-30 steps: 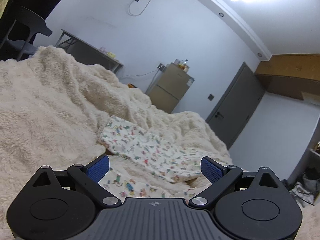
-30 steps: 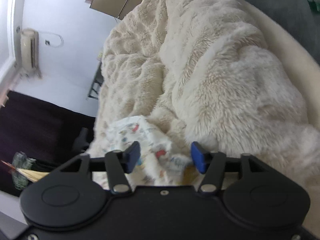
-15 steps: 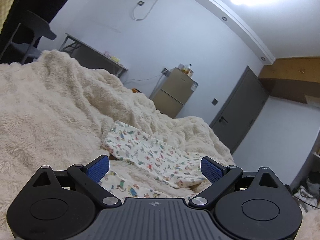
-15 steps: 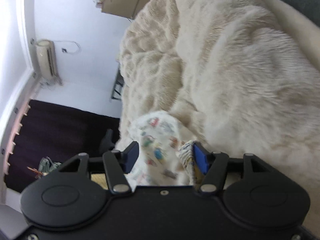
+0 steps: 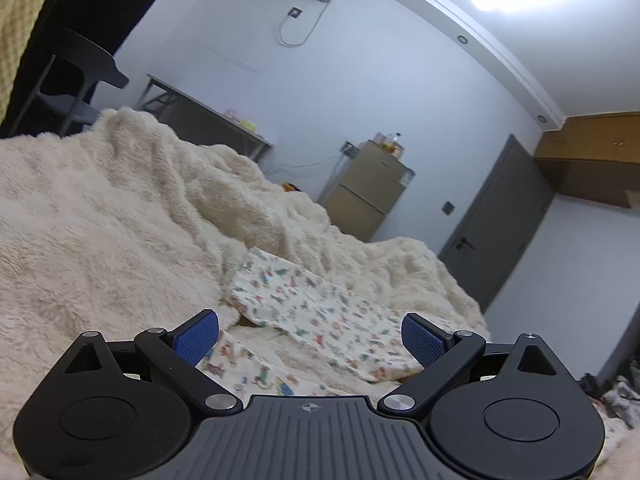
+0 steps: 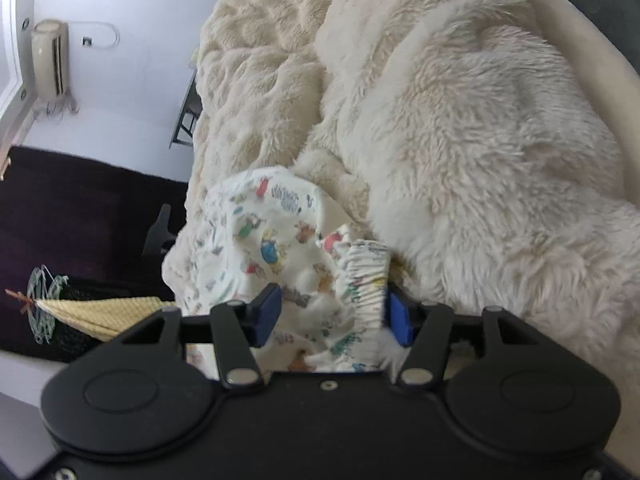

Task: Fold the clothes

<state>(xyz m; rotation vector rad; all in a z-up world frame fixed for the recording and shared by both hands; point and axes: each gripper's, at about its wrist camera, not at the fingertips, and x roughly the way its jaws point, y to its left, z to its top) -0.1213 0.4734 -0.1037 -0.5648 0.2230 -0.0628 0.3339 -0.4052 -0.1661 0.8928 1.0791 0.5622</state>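
The printed garment [image 5: 320, 320] lies partly folded on the fluffy blanket [image 5: 100, 240]. The left gripper [image 5: 310, 336] hovers with jaws wide, holding nothing. The right gripper [image 6: 334, 312] has jaws apart around the elastic waistband [image 6: 366, 280], unclamped; folding remains unfinished.

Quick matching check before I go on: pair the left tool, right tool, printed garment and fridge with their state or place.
1 left tool
2 right tool
3 printed garment
4 fridge

a lies on the fluffy blanket
b open, nothing between its pads
c by the back wall, beside the door
d open, bunched cloth between its pads

1-b, 2-d, 3-a, 4-c
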